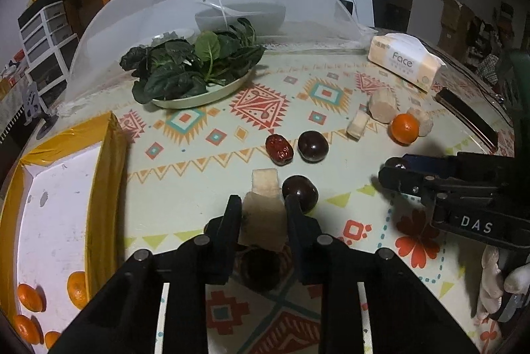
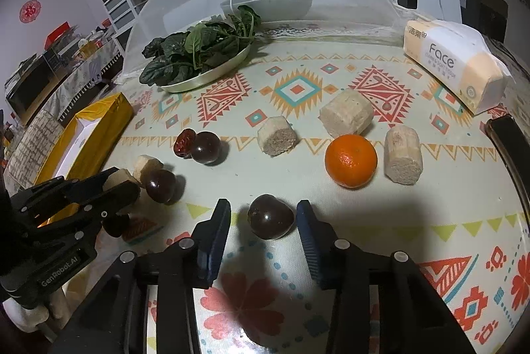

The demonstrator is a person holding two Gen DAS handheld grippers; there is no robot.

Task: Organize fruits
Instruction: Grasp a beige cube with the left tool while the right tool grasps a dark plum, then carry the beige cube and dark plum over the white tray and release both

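Note:
My left gripper (image 1: 262, 205) is shut on a pale sugarcane piece (image 1: 263, 221), held just above the patterned tablecloth; it also shows in the right wrist view (image 2: 121, 180). A second cane piece (image 1: 264, 183) and a dark passion fruit (image 1: 301, 192) lie right beyond it. My right gripper (image 2: 263, 215) is open with a dark passion fruit (image 2: 271, 216) between its jaws on the table. A red date (image 1: 279, 149), another passion fruit (image 1: 312, 146), an orange (image 2: 350, 160) and three cane pieces (image 2: 346, 116) lie further out.
A yellow-edged box (image 1: 109, 152) with several oranges (image 1: 29, 297) inside sits at the left. A plate of spinach (image 1: 198, 69) stands under a mesh food cover (image 1: 212, 6). A Face tissue pack (image 1: 405, 62) and a dark tray edge (image 2: 506, 148) are at the right.

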